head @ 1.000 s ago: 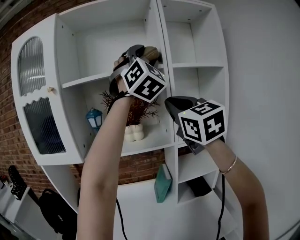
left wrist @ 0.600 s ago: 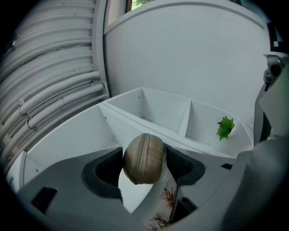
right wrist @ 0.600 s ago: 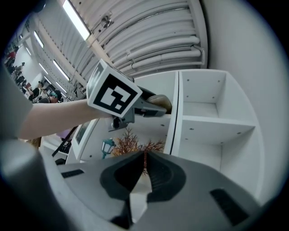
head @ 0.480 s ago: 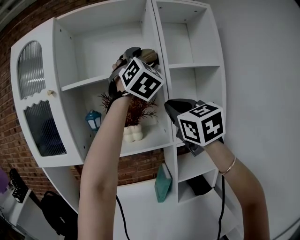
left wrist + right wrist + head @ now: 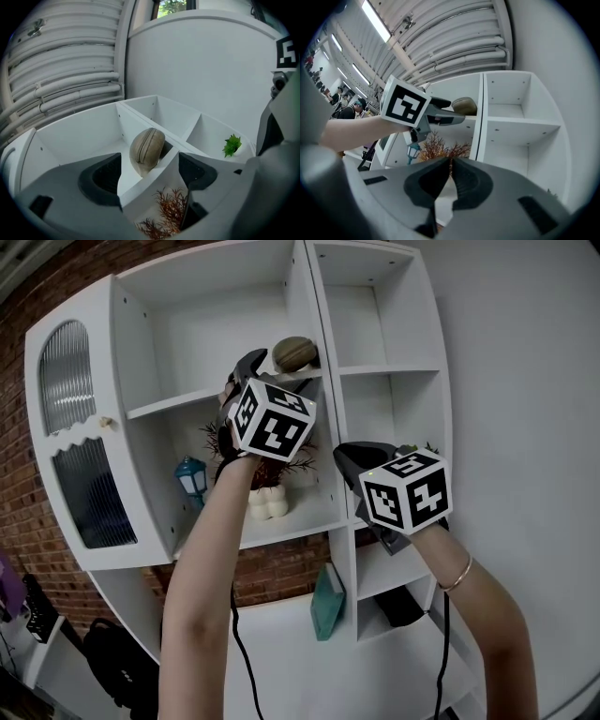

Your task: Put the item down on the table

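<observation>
Head view, going left to right: ribbed-glass door [image 5: 67, 381], blue lantern [image 5: 192, 479] and red plant [image 5: 277, 465] lower down. Then the left gripper [image 5: 277, 371] is reaching up to the upper shelf [image 5: 178, 401]. The item [image 5: 294, 353], a beige grooved oval thing, sits at that shelf's front edge, right by the divider [image 5: 323, 381].

Left gripper view shows it best. The jaws are wide apart and opening, and the item stands between them a bit past the tips. Neither pad touches it as far as I can see, so it's resting on the board on its own.

Further right, the right gripper [image 5: 349, 457] hangs lower with its jaws closed together and nothing in them.

So I'd say the put-down is basically done, though it's a shelf and there's no table in sight. What's left, I guess, is pulling the left gripper straight back without clipping the item. It sits close to the edge and looks like it could roll off.
</observation>
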Demonstrator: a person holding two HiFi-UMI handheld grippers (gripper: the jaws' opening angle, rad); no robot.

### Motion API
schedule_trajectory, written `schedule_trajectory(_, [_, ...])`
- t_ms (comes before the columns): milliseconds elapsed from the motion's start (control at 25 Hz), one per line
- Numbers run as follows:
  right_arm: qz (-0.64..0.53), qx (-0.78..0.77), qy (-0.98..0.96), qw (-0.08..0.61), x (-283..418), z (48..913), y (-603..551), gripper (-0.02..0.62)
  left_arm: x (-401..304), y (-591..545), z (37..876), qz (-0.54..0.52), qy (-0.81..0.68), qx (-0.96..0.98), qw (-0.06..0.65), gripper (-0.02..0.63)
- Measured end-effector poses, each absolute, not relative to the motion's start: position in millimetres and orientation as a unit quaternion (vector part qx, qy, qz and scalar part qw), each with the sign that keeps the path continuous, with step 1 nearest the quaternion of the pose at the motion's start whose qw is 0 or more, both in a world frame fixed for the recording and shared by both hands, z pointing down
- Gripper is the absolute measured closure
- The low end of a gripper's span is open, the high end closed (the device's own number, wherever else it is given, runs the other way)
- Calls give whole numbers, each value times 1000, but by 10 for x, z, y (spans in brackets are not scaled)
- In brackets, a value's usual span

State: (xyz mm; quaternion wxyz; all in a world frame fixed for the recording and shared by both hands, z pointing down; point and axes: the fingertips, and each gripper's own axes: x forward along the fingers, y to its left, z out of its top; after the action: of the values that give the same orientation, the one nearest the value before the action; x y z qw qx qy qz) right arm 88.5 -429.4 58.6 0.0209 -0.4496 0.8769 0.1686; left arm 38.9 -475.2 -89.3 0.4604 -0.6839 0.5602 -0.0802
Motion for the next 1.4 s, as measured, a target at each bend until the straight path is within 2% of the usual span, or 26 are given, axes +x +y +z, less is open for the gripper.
schedule_trajectory(440, [138,-445,885,22,870,906,-4239,588,116,-4588,-347,-31,550,-732,400,244])
schedule_trajectory(680, [130,-448,884,10,831,1137,-4204,589,-34,-4574,115,-18,554,-752,357,344])
schedule_trajectory(1120, [80,-447,891,15,850,1690,-4139,592,-92,-4465,1113,-23,536,-793,289,453])
schedule_trajectory(1400, [55,-446,893,16,844,2029,-4099,592,-133,-4405,1742,-32,534,-810,239,496])
